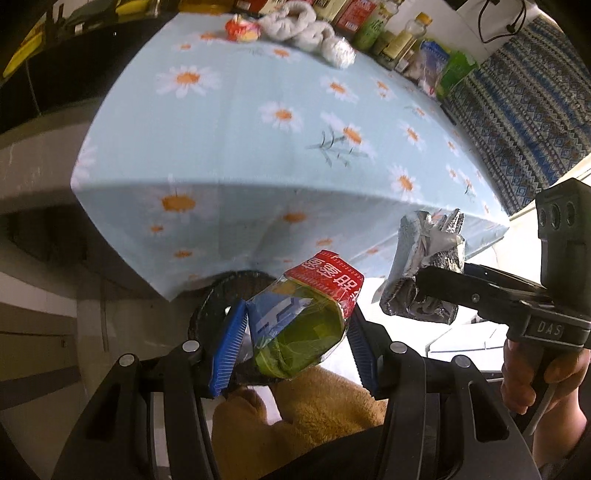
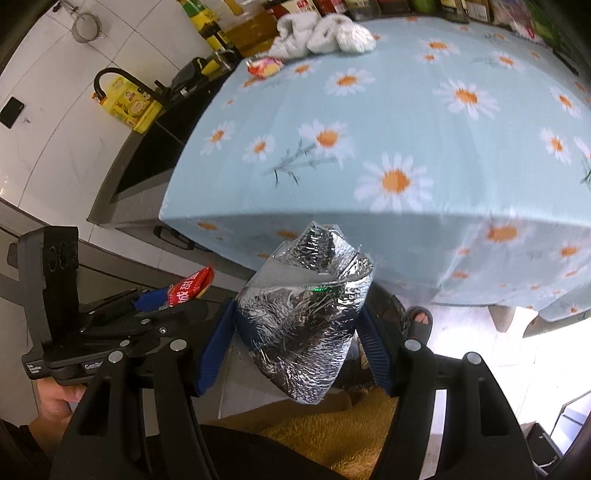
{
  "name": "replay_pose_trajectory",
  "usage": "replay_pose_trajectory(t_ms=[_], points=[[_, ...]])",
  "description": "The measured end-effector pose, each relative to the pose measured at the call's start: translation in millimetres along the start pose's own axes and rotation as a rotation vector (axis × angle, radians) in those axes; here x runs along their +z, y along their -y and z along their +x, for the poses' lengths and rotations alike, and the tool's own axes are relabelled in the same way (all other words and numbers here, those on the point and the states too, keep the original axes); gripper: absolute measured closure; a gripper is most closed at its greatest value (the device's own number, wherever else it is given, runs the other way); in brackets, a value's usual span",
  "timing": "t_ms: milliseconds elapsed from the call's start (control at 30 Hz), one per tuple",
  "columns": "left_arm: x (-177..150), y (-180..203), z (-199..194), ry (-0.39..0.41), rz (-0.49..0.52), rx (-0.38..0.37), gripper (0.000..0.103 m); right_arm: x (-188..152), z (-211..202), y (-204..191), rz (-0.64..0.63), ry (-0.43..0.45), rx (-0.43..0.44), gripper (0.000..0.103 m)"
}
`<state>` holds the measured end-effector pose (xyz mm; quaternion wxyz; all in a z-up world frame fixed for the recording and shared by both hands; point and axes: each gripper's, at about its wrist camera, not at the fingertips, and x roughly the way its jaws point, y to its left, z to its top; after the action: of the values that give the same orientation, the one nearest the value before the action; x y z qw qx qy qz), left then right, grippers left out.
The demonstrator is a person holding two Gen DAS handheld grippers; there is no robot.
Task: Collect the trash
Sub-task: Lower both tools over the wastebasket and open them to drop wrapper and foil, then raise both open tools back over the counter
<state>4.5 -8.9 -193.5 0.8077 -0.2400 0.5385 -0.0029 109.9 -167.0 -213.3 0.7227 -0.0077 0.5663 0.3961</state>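
My left gripper [image 1: 295, 328] is shut on a red, blue and green snack wrapper [image 1: 306, 325], held below the table's front edge over a black bin [image 1: 218, 295]. My right gripper [image 2: 299, 332] is shut on a crumpled silver foil wrapper [image 2: 306, 317], also below the table edge; a dark bin [image 2: 391, 314] shows behind it. The foil wrapper [image 1: 424, 269] and right gripper show at the right of the left wrist view. The left gripper with the red wrapper [image 2: 190, 288] shows at the left of the right wrist view. A red and yellow wrapper [image 1: 242, 29] lies at the table's far edge [image 2: 264, 66].
The table has a light blue daisy cloth [image 1: 258, 147]. A grey-white cloth [image 1: 306, 29] lies at its far side, with bottles and packets [image 1: 399, 40] behind. A counter with a sink and black faucet [image 2: 122, 81] is to the left. A patterned fabric [image 1: 528, 110] is at right.
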Motion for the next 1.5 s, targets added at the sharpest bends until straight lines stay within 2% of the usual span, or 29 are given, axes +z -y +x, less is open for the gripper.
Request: replay_pose_trajectory(t_ms=[233, 300, 333, 367, 400, 433, 1133, 1500], points=[[-4, -3, 11, -0.043, -0.005, 0.019, 0.051, -8, 12, 8, 0.025, -0.035, 0.011, 0.037], [-3, -4, 15, -0.064, -0.008, 0.004, 0.051, -10, 13, 12, 0.052, -0.033, 0.033, 0.032], [-3, -3, 17, -0.073, -0.012, 0.0, 0.05, -10, 14, 14, 0.067, -0.031, 0.045, 0.022], [-3, -3, 17, -0.073, -0.015, 0.006, 0.044, -10, 13, 16, 0.082, -0.029, 0.052, 0.017], [-4, -4, 18, -0.074, -0.021, 0.012, 0.037, -9, 13, 17, 0.088, -0.027, 0.05, 0.017], [-4, -5, 19, -0.078, -0.033, 0.006, 0.036, -9, 13, 18, 0.091, -0.028, 0.049, 0.017], [10, 0, 3, -0.049, -0.032, 0.015, 0.036, -2, -6, 20, 0.081, 0.013, 0.045, 0.017], [31, 14, -30, 0.025, 0.001, 0.01, 0.036, 10, -47, 7, 0.0, 0.125, 0.011, 0.017]])
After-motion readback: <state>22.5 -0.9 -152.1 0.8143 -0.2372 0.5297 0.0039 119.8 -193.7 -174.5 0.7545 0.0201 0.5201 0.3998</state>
